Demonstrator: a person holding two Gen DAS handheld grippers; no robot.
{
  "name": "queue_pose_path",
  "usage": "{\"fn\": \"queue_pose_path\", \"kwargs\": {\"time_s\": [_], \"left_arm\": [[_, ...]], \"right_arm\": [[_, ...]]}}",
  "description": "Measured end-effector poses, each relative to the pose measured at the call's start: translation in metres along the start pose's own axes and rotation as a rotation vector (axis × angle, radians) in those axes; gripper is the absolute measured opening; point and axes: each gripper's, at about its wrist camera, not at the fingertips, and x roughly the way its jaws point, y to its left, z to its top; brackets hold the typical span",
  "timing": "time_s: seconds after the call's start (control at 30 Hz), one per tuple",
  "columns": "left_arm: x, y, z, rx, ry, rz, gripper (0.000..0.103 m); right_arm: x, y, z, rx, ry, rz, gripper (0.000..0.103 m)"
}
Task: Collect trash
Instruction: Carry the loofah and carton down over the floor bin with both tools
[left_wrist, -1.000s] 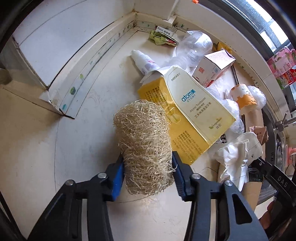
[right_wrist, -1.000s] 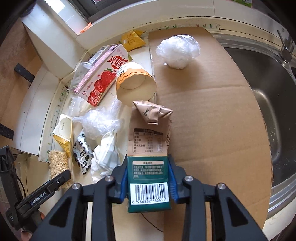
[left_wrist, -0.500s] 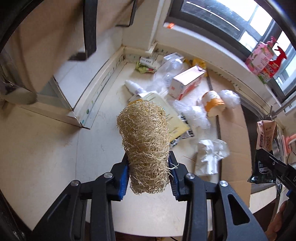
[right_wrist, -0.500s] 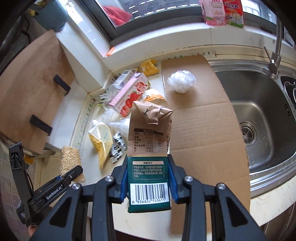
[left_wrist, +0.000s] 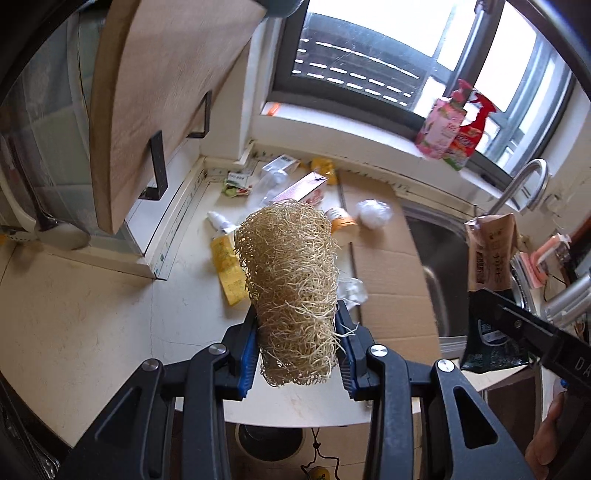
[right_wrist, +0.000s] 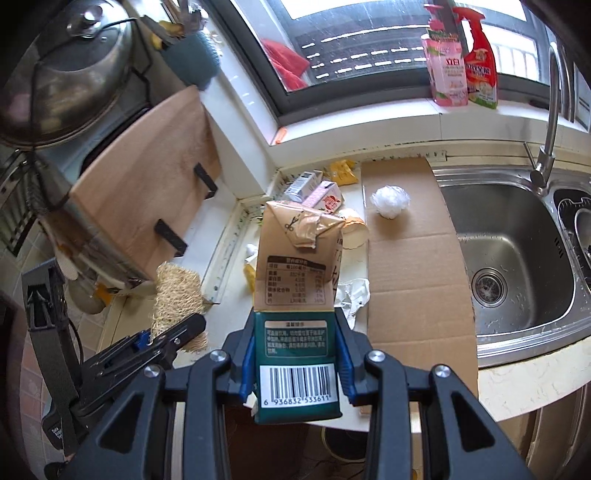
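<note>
The big things first. A flat brown cardboard sheet (right_wrist: 413, 266) lies on the pale kitchen counter (left_wrist: 92, 325), right beside the shiny steel sink (right_wrist: 517, 258). Most of the trash is still on the counter, between the cardboard and the wall.

The right gripper (right_wrist: 295, 363) holds a tall brown and green drink carton (right_wrist: 295, 295) up above the counter edge. Its jaws are squeezed onto the bottom green part, one on each side, near the barcode. The carton's top is torn open and bent, so it is probably empty and light. Its walls are thin and could fold in, so a soft squeeze low down, where it is stiffest, looks right.

The left gripper (left_wrist: 297, 354) holds a straw-coloured scratchy loofah sponge (left_wrist: 291, 288), also up in the air. Its jaws press on the lower end. The sponge looks very light, springy and rough, so it should not slip, and it will not break.

Smaller trash waits below. A pink strawberry milk box (right_wrist: 325, 195) lies near the wall; it would be easy to hold by its flat sides. An orange and white paper cup (left_wrist: 341, 225) lies tipped over, and it would crush easily. A white ball of crumpled plastic (right_wrist: 389, 199) sits on the cardboard; it is soft and can be pinched anywhere. A flat yellow packet (left_wrist: 227, 273) would need lifting by one edge.
</note>
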Motion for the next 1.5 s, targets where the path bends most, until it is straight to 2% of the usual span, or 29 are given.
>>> {"fn": "queue_pose_path", "kwargs": {"time_s": [0.33, 0.57, 0.83, 1.23, 1.5], "left_arm": [[-0.062, -0.027, -0.02, 0.04, -0.053, -0.086, 0.035], [-0.089, -0.047, -0.048, 0.037, -0.043, -0.109, 0.035], [-0.11, -0.085, -0.084, 0.04, -0.04, -0.122, 0.035], [-0.134, -0.127, -0.153, -0.04, -0.056, -0.083, 0.035], [-0.129, -0.124, -0.202, -0.101, 0.013, -0.029, 0.035]], "right_arm": [[-0.049, 0.003, -0.024, -0.051, -0.016, 0.061, 0.036], [-0.08, -0.007, -0.042, -0.09, -0.002, 0.107, 0.036], [-0.114, -0.035, -0.065, -0.114, 0.017, 0.155, 0.036], [-0.136, -0.079, -0.105, -0.192, 0.116, 0.23, 0.036], [-0.125, -0.094, -0.135, -0.228, 0.214, 0.262, 0.036]]}}
